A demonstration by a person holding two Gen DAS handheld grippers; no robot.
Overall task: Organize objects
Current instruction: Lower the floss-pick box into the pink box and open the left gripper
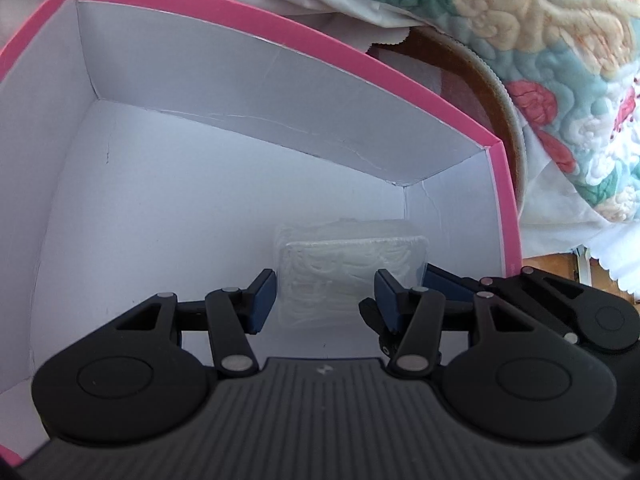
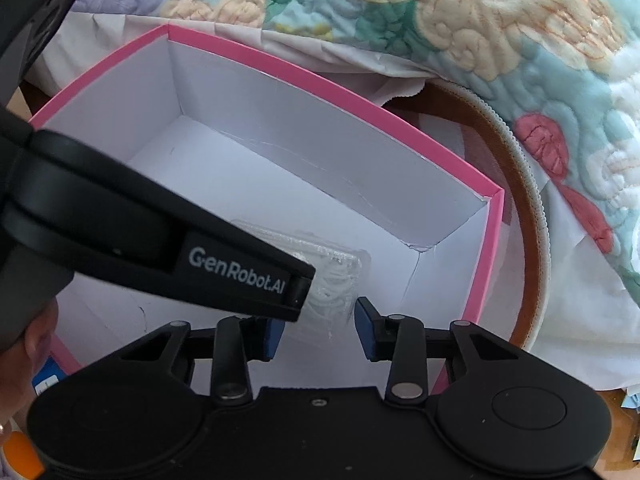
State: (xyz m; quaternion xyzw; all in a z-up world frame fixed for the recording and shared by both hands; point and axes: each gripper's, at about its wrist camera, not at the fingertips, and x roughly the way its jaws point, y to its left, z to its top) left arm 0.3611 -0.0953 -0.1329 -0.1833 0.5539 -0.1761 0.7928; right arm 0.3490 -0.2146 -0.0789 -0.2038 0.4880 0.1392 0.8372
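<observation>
The left gripper [image 1: 324, 300] is down inside the pink box [image 1: 280, 36], its blue pads standing apart on either side of a small clear plastic case [image 1: 344, 272] that lies on the white floor near the box's right-hand corner. From its own camera I can't tell whether those pads touch the case or only flank it.

Just to the right, the right gripper [image 2: 320, 328] hangs over the same spot, its jaws partly open around the near edge of the case [image 2: 340, 280] with a gap showing on each side; nothing looks clamped.

This seems to be the placing step, the case already resting in the box. Next, I'd judge, both grippers need to let go fully and lift straight out without dragging the case or catching the pink rim.

Beyond the box a brown basket [image 2: 516, 200] sits under the floral quilt [image 2: 480, 20].
</observation>
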